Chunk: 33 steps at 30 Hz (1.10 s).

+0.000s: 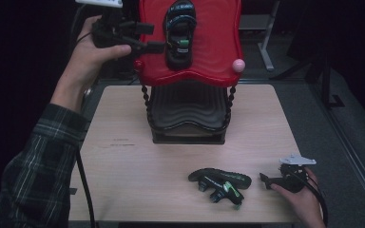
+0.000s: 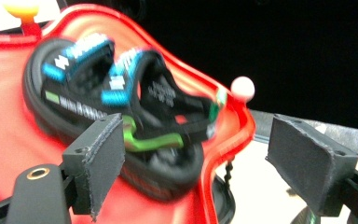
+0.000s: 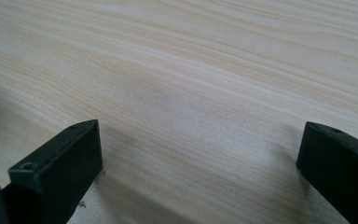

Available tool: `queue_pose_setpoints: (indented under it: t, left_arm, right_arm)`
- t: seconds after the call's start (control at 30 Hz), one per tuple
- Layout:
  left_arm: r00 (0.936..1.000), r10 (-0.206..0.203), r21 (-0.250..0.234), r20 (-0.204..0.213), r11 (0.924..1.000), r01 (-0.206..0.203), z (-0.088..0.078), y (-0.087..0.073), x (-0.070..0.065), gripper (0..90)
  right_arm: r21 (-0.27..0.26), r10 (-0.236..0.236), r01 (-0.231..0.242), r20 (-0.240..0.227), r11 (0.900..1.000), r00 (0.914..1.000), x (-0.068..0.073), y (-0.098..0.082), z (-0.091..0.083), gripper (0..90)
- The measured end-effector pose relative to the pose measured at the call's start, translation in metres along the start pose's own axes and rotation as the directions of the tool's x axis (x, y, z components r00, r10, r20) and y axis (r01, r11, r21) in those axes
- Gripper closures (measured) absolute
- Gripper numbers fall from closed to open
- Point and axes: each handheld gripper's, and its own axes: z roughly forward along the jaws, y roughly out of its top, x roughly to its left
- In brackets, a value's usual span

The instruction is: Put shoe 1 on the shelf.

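Presently: one black sandal with blue and green straps (image 1: 180, 33) lying flat on the red wavy top shelf (image 1: 214, 66) at twelve o'clock, left hand-held gripper (image 1: 154, 38) open beside it, apparently released; mate sandal (image 1: 221, 183) on the desk (image 1: 123, 156) at five o'clock, right hand-held gripper (image 1: 266, 179) open, empty, near it.

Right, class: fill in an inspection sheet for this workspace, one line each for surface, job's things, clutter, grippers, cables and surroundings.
Surface: light wooden table, bare around the rack.
Job's things: one sandal lies on the top tier of the red shoe rack; second sandal lies on the table in front of the rack.
Clutter: nothing seen.
Grippers: left gripper open beside the racked sandal, pads not pressing it; right gripper open, low over the table.
Cables: black cable trails off the left table edge.
Surroundings: dark room, grey floor.
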Motion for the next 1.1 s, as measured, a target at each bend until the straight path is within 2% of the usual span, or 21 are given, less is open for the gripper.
queue_pose_setpoints:
  t: [0.17, 0.4, 0.47, 0.5, 0.53, 0.57, 0.63, 0.67, 0.77, 1.03, 1.07, 1.1]
  left_arm:
    - [1.0, -0.002, 0.012, -0.002, 0.9999, 0.002, -0.014, -0.02, -0.016, 18.3]
    - [1.0, -0.007, 0.001, -0.001, 1.0, 0.007, -0.033, -0.042, -0.034, 18.2]
    - [0.9999, -0.014, 0.004, -0.01, 0.9999, 0.014, -0.041, -0.056, -0.042, 18.2]
    - [0.9999, -0.014, 0.004, -0.01, 0.9999, 0.014, -0.041, -0.056, -0.042, 18.2]
    - [0.9998, -0.017, 0.008, -0.013, 0.9998, 0.017, -0.046, -0.066, -0.047, 18.2]
    - [0.9998, -0.017, 0.008, -0.013, 0.9998, 0.017, -0.046, -0.066, -0.047, 18.3]
    - [0.9998, -0.017, 0.01, -0.015, 0.9998, 0.017, -0.05, -0.078, -0.054, 18.3]
    - [0.9996, -0.016, 0.02, -0.023, 0.9997, 0.016, -0.053, -0.09, -0.059, 18.3]
    - [0.9991, -0.03, 0.033, -0.03, 0.999, 0.031, -0.055, -0.11, -0.065, 18.3]
    - [0.9948, -0.071, 0.091, -0.073, 0.9929, 0.077, -0.049, -0.179, -0.077, 18.3]
    - [0.9948, -0.071, 0.091, -0.073, 0.9929, 0.077, -0.049, -0.179, -0.077, 18.3]
    - [0.9942, -0.078, 0.098, -0.074, 0.9916, 0.085, -0.047, -0.187, -0.078, 18.3]
  right_arm:
    - [-0.001, -0.001, 0.001, 0.0, 1.0, 1.0, 0.0, 0.0, 0.0, 0.0]
    - [-0.002, 0.001, -0.001, 0.002, 1.0, 1.0, 0.0, 0.0, 0.001, 0.0]
    - [-0.002, 0.001, -0.001, 0.002, 1.0, 1.0, 0.0, 0.0, 0.001, 0.0]
    - [-0.002, 0.001, -0.001, 0.002, 1.0, 1.0, 0.0, 0.0, 0.001, 0.0]
    - [-0.002, 0.001, -0.001, 0.002, 1.0, 1.0, 0.0, 0.0, 0.001, 0.0]
    - [-0.002, 0.001, -0.001, 0.002, 1.0, 1.0, 0.0, 0.0, 0.001, 0.0]
    - [-0.002, 0.001, -0.001, 0.002, 1.0, 1.0, 0.0, 0.0, 0.001, 0.0]
    - [-0.002, 0.001, -0.001, 0.002, 1.0, 1.0, 0.0, 0.0, 0.001, 0.0]
    - [-0.002, 0.001, -0.001, 0.002, 1.0, 1.0, 0.0, 0.0, 0.001, 0.0]
    - [-0.003, 0.0, 0.0, 0.002, 1.0, 1.0, 0.0, 0.0, 0.001, 0.0]
    - [-0.003, 0.0, 0.0, 0.002, 1.0, 1.0, 0.0, 0.0, 0.001, 0.0]
    - [-0.003, 0.0, 0.0, 0.002, 1.0, 1.0, 0.0, 0.0, 0.001, 0.0]
